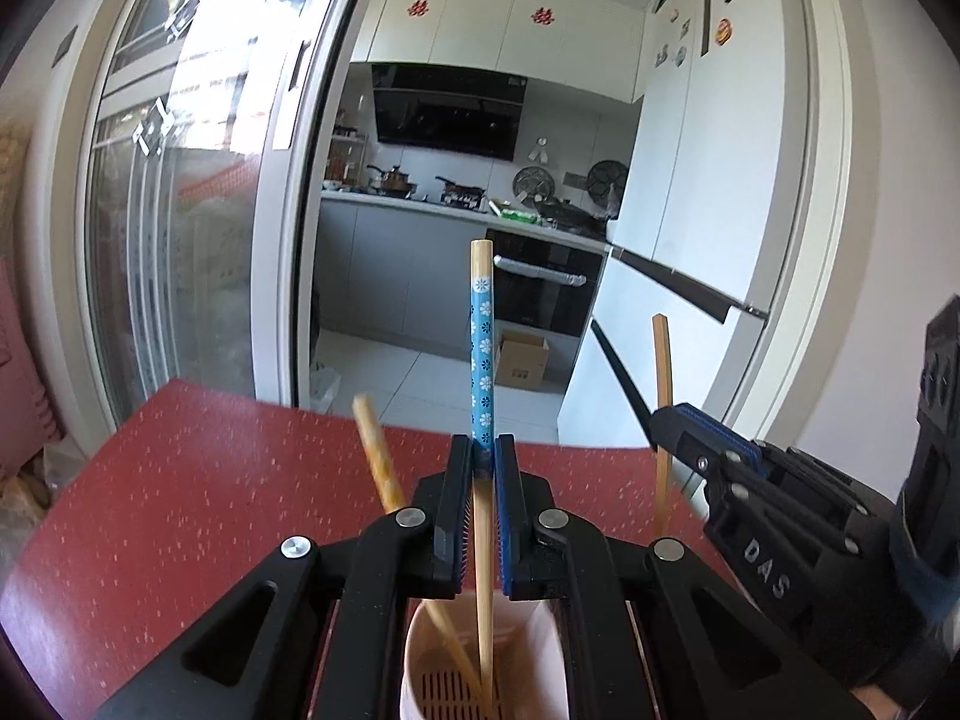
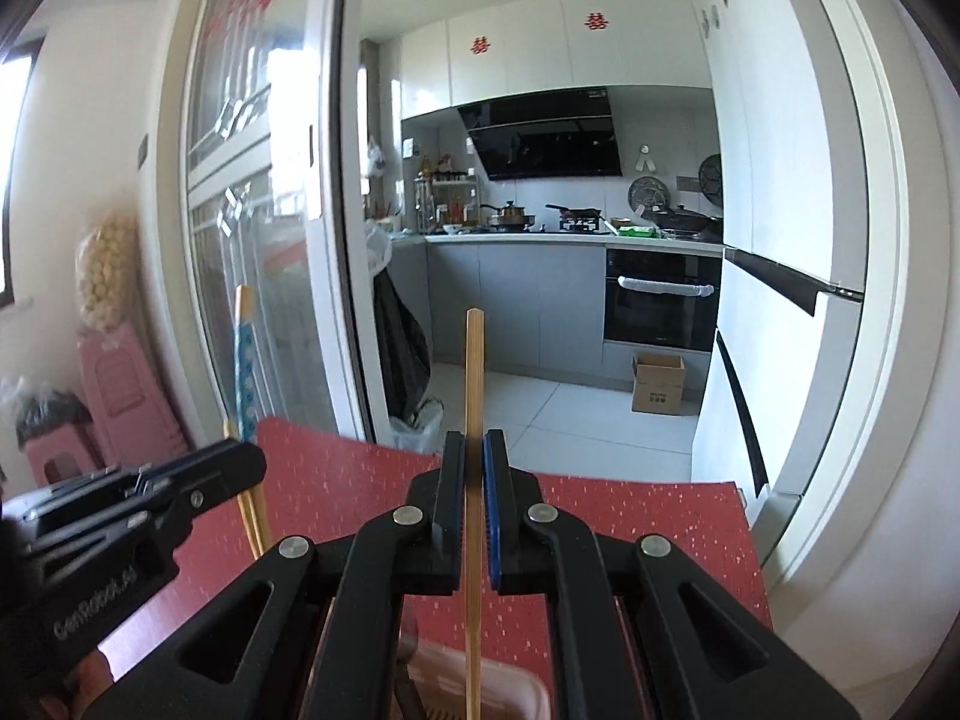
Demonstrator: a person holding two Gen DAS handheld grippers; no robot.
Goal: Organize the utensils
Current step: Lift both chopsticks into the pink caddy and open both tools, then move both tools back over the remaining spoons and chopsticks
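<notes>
Already one chopstick (image 1: pixel 378 456) stood in the holder (image 1: pixel 420 648); my left gripper (image 1: pixel 482 450) clamped the blue chopstick (image 1: pixel 482 354) and my right gripper (image 2: pixel 474 456) the plain chopstick (image 2: pixel 474 372), both left to drop.

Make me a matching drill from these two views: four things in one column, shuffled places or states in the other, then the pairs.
1. blue-patterned chopstick
2. plain chopstick
3. pink holder
4. loose chopstick

A. leans in the holder, ungripped
B. clamped in the right tool
C. stands on the red table
D. clamped in the left tool

Pairs: 1-D, 2-B, 3-C, 4-A
</notes>
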